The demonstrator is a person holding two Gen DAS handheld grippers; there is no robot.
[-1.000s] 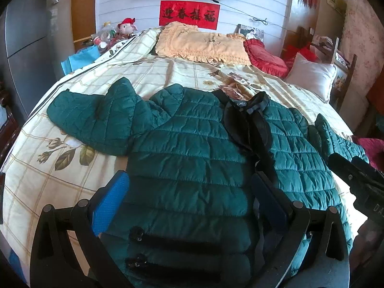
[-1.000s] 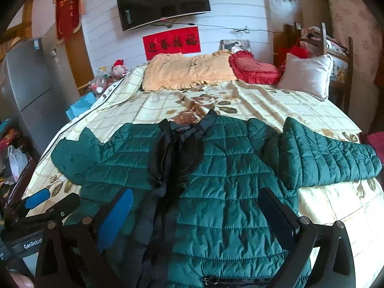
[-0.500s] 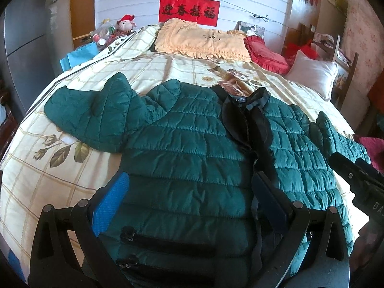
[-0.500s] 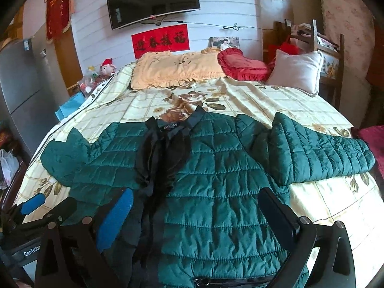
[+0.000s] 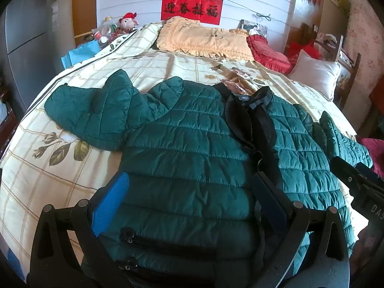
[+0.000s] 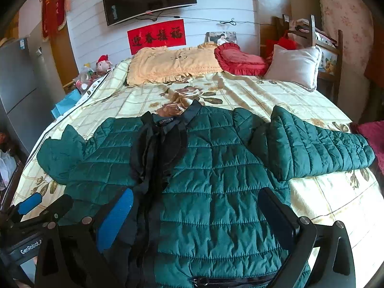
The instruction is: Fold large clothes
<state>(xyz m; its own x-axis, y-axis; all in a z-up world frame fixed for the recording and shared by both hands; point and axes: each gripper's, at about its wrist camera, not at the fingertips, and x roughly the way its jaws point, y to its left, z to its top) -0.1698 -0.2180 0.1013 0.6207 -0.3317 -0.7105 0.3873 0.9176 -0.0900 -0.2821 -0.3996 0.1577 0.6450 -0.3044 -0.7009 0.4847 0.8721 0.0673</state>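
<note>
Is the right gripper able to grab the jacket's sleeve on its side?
Probably yes. The right gripper is open above the jacket, and the sleeve lies flat on the bed with nothing on it or in between.

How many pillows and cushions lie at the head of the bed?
3: a yellow pillow on the left, a red heart-shaped cushion beside it, and a white pillow on the right. Others may be hidden.

So the bed [image 6: 240,96] has a cream checked floral cover. A green puffer jacket [image 6: 216,180] lies flat across it, front up, sleeves out. Behind the jacket by the wall: a yellow frilly pillow [image 6: 172,68], a red heart cushion [image 6: 240,60], and a white pillow [image 6: 295,64].
</note>
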